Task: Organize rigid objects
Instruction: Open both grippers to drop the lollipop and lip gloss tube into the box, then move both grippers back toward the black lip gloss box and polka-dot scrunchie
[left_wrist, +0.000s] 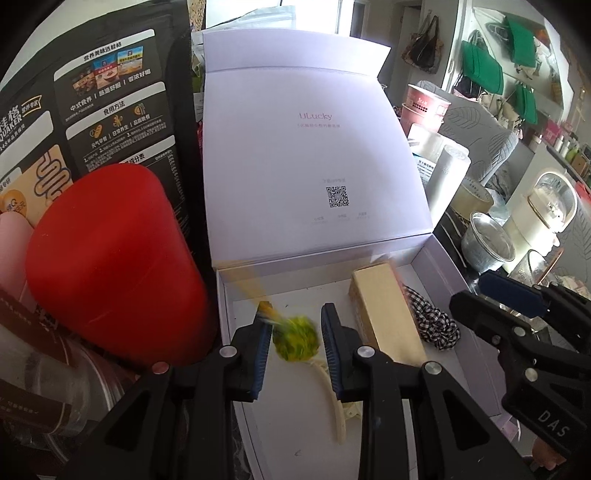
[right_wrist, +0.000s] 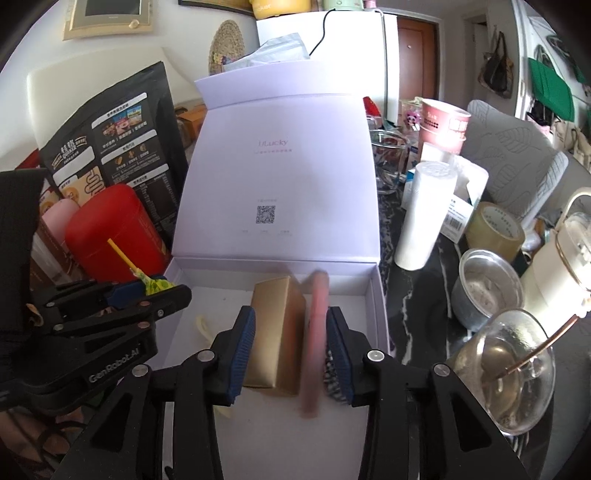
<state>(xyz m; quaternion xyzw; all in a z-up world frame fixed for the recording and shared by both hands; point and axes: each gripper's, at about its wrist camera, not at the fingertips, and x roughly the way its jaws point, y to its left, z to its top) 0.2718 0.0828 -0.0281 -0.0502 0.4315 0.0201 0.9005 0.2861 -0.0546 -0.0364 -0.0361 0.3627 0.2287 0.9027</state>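
Only from the right wrist, a blurred pink stick (right_wrist: 314, 343) beside the gold box (right_wrist: 279, 332).

**Lighting and picture quality: fair, with local motion blur**

Both views are bright with daylight. In the left wrist view a window (left_wrist: 277, 14) behind the box lid (left_wrist: 314, 147) is blown out to white. The lid itself is washed pale, its print faint. Motion blur smears the lollipop (left_wrist: 295, 338) and its stick, and in the right wrist view the pink stick (right_wrist: 316, 339). Fisheye bending curves straight edges; the corners are black. Shadows are soft. Both grippers are sharp.
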